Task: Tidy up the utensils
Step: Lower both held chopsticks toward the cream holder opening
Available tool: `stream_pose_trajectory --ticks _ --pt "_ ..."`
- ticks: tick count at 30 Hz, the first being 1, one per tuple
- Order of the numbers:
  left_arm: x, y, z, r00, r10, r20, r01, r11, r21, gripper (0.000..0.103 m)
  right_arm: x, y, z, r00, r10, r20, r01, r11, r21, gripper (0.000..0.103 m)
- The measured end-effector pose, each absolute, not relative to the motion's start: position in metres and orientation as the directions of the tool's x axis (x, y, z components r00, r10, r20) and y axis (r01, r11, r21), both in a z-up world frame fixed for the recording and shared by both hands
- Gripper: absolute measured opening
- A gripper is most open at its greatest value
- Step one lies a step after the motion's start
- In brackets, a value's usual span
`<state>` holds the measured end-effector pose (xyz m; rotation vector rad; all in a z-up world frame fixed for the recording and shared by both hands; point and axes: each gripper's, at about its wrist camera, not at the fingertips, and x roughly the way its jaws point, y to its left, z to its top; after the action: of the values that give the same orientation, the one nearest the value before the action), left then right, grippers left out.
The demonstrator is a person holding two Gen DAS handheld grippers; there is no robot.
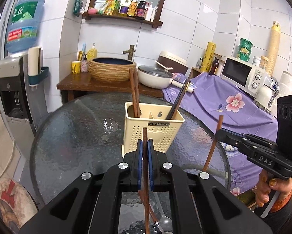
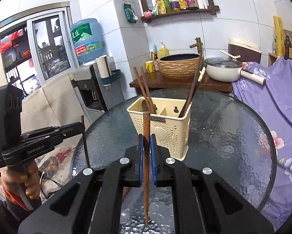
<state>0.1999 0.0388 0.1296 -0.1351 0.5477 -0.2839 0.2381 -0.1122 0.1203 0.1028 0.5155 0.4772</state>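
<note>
A cream perforated utensil holder point(image 1: 154, 126) stands on the round glass table point(image 1: 71, 136); it also shows in the right wrist view point(image 2: 162, 124). Brown chopsticks point(image 1: 134, 92) stand in its left compartment and dark chopsticks point(image 1: 178, 99) in its right one. My left gripper point(image 1: 145, 146) is shut on an upright brown chopstick point(image 1: 145, 136), just in front of the holder. My right gripper point(image 2: 146, 142) is shut on another brown chopstick point(image 2: 146, 124), also upright. The right gripper shows in the left wrist view point(image 1: 220, 131) with its chopstick point(image 1: 214, 142). The left gripper appears in the right wrist view point(image 2: 81, 128).
A metal spoon point(image 1: 164, 222) lies on the table under my left gripper. Behind the table is a wooden stand with a woven basin point(image 1: 111, 69) and a white pan point(image 1: 155, 76). A purple floral cloth point(image 1: 223, 101) covers the counter at right. A water dispenser point(image 1: 11, 89) stands at left.
</note>
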Motion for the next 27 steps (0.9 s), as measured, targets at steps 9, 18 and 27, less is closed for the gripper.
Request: stream_pose_trajectory --ticks 9,18,27 --pt "0.201 0.04 0.151 0.822 -0.318 -0.472 0.255 0.947 -0.194 0.005 0.243 -0.115 0.14 0.761 0.479 -0.438 -0.425 0.877 0.223 0.008" --pt "0.231 0.035 0.195 0.816 -0.353 -0.458 0.297 0.936 -0.191 0.005 0.263 -0.12 0.18 0.779 0.464 -0.421 -0.413 0.886 0.212 0.008" --pt "0.264 0.026 0.277 0.861 -0.345 -0.374 0.294 0.937 -0.186 0.005 0.282 -0.123 0.264 0.861 0.414 -0.297 -0.385 0.91 0.153 0.008"
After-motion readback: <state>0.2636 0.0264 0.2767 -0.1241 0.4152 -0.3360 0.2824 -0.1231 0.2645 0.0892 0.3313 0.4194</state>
